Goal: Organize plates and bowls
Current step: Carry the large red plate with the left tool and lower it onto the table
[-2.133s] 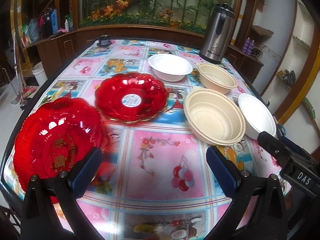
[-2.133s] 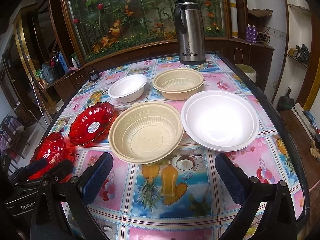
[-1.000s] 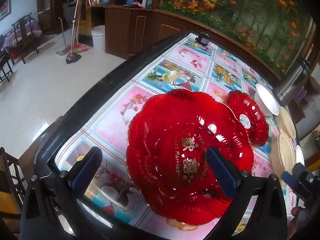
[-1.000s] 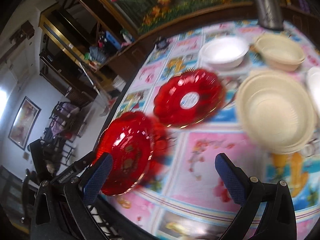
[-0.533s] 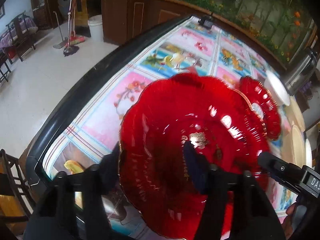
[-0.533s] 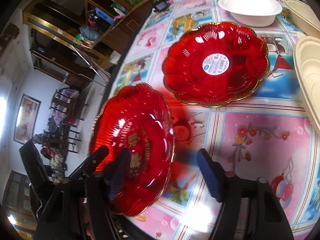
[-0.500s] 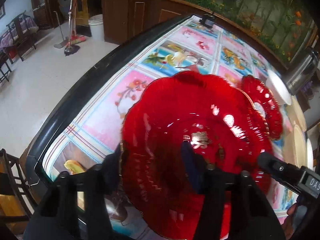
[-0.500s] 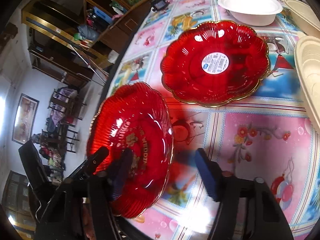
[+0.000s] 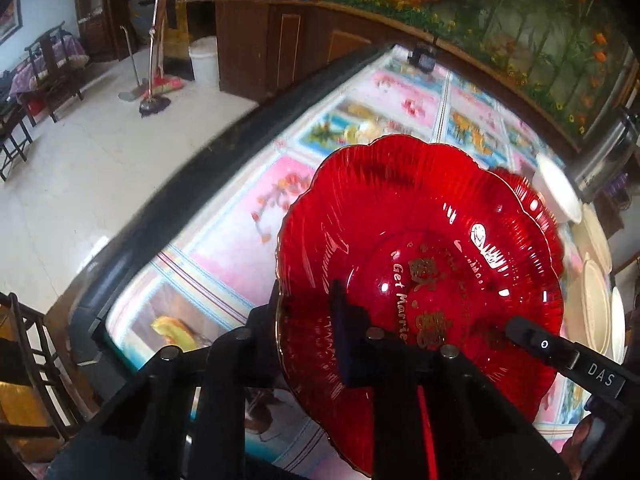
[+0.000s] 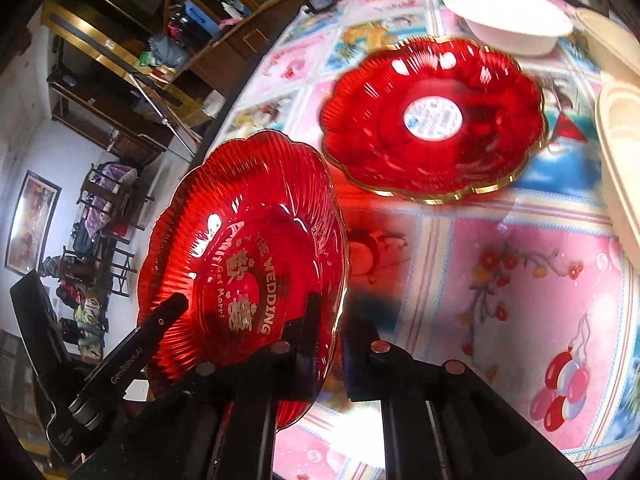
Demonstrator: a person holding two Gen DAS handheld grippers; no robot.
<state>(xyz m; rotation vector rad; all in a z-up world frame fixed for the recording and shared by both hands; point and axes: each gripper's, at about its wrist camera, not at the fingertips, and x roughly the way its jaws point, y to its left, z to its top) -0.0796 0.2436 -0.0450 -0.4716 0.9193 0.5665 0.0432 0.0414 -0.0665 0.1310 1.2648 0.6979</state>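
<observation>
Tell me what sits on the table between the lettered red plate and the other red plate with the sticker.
Nothing: in the right wrist view only bare patterned tablecloth separates the lettered plate from the stickered plate.

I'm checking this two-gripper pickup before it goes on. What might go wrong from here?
Both grippers pinch only the thin rim of the lettered red plate: left gripper closing, right gripper shut, so it may slip or twist. The plate hangs over the table edge. The stickered red plate sits close.
</observation>
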